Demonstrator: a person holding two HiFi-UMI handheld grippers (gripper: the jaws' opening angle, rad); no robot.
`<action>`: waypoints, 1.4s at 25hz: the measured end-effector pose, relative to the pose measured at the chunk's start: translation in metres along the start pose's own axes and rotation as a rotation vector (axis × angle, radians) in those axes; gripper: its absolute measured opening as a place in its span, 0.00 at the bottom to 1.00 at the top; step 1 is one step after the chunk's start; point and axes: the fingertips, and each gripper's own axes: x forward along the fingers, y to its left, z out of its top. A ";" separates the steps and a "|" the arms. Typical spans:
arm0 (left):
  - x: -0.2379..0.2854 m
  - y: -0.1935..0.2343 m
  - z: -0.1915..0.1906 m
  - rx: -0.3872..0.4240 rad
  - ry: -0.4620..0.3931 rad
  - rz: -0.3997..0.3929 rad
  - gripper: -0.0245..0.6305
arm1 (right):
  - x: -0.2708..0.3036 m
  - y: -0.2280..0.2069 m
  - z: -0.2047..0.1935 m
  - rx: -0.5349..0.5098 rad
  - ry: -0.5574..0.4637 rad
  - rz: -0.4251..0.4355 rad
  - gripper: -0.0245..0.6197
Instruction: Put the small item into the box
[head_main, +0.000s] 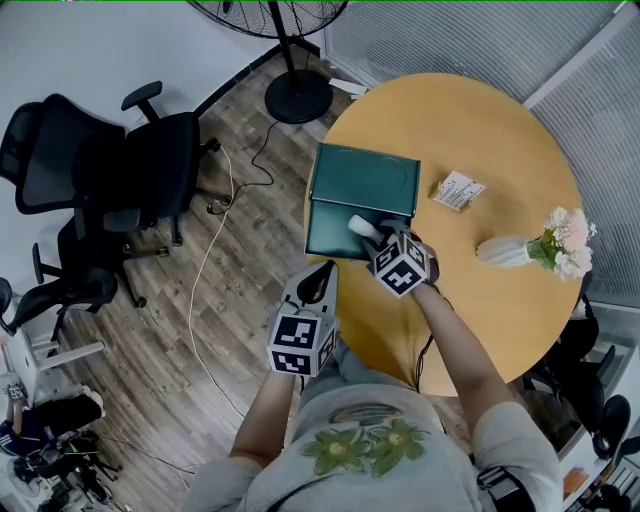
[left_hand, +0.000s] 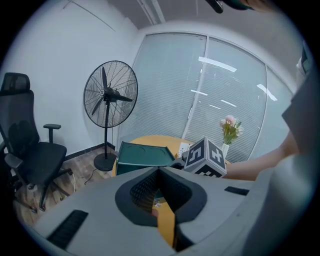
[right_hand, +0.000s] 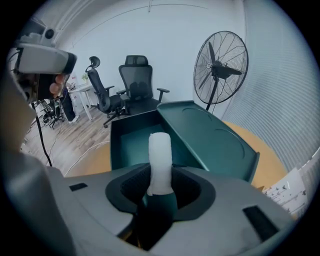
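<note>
A dark green box (head_main: 340, 238) stands open on the round wooden table (head_main: 500, 130), its lid (head_main: 365, 178) leaning back toward the far side. My right gripper (head_main: 376, 238) is shut on a small white cylinder (head_main: 361, 227) with a dark lower part, held just over the box's near right corner. In the right gripper view the cylinder (right_hand: 160, 157) sticks up between the jaws (right_hand: 161, 186), with the box's hollow (right_hand: 131, 145) right behind it. My left gripper (head_main: 320, 276) hangs off the table's left edge, shut and holding nothing; its view (left_hand: 160, 172) shows the box (left_hand: 142, 154) ahead.
A small printed packet (head_main: 458, 190) lies right of the box and a white vase of flowers (head_main: 520, 250) lies further right. A standing fan (head_main: 297, 95) is beyond the table. Black office chairs (head_main: 110, 170) and a loose cable (head_main: 215, 230) occupy the wooden floor to the left.
</note>
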 end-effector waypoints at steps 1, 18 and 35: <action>0.000 0.000 0.000 0.000 0.001 0.000 0.04 | 0.002 0.000 -0.001 -0.002 0.011 0.000 0.25; 0.002 0.000 -0.003 -0.005 0.006 0.005 0.04 | 0.019 0.009 -0.022 -0.104 0.233 0.026 0.25; -0.010 0.000 0.008 -0.004 -0.019 0.011 0.04 | -0.012 0.008 0.000 0.007 0.107 0.041 0.33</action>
